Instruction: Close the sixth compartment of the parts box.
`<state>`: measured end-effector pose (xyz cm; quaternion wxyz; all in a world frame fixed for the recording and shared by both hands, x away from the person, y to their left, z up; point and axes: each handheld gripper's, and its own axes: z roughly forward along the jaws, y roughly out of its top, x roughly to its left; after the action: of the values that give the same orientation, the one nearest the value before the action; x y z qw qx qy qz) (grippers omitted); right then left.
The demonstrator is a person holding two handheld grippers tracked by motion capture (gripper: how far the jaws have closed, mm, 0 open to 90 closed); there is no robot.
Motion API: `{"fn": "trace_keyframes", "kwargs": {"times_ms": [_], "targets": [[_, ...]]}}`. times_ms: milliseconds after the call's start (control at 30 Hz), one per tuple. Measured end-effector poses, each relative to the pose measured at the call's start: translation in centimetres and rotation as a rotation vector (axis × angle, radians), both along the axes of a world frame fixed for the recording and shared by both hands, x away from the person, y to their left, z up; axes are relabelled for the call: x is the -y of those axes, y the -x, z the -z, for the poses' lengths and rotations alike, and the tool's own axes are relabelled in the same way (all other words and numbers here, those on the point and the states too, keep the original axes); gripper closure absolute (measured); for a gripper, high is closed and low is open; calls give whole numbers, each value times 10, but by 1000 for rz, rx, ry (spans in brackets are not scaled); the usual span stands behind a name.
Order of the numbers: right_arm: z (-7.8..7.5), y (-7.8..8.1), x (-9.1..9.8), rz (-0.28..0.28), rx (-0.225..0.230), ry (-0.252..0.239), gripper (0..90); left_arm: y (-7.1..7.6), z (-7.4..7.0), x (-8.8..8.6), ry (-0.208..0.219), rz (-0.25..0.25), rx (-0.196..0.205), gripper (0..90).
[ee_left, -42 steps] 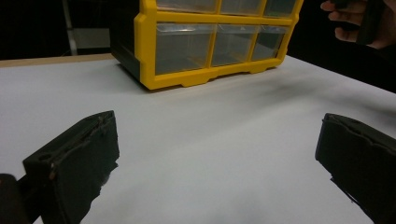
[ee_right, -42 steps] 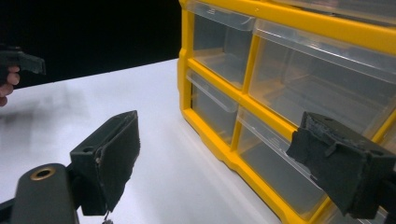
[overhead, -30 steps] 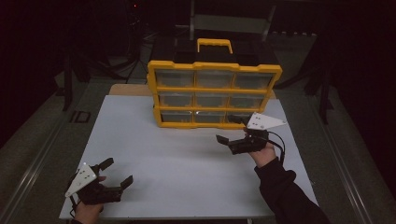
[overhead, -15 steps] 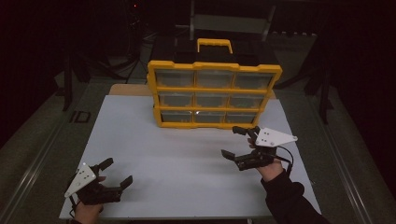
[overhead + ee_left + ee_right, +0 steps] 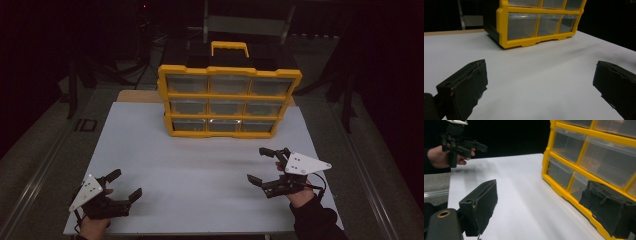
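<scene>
The yellow plastic organiser cabinet with nine clear drawers and a carry handle stands upright on the white worktop, ahead of both grippers and well apart from them. All nine drawers look pushed in flush with the yellow frame, and nothing lies loose on the worktop, so the work on the cabinet appears either not begun or between steps; no drawer is out, and what the drawers contain is too dim to tell.

The right gripper is the nearer of the two: it hovers in front of the cabinet's lower right corner, turned on its side, with its jaws spread wide and nothing between them. In the right gripper view the bottom row of drawers runs just beyond its far jaw, not touching it.

The left gripper sits low over the near left corner of the worktop, held in the person's hand, jaws likewise wide apart and empty. From its own view the cabinet's lower left corner lies ahead, across bare worktop.
</scene>
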<state>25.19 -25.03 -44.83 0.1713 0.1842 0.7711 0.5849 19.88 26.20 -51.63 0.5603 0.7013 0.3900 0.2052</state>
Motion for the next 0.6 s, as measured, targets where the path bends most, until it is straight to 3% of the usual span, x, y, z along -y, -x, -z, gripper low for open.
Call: {"fn": "trace_keyframes", "kwargs": {"times_ms": [600], "targets": [[41, 11, 24, 60, -54, 42, 114, 0, 0, 0, -1, 2, 1, 0]]}}
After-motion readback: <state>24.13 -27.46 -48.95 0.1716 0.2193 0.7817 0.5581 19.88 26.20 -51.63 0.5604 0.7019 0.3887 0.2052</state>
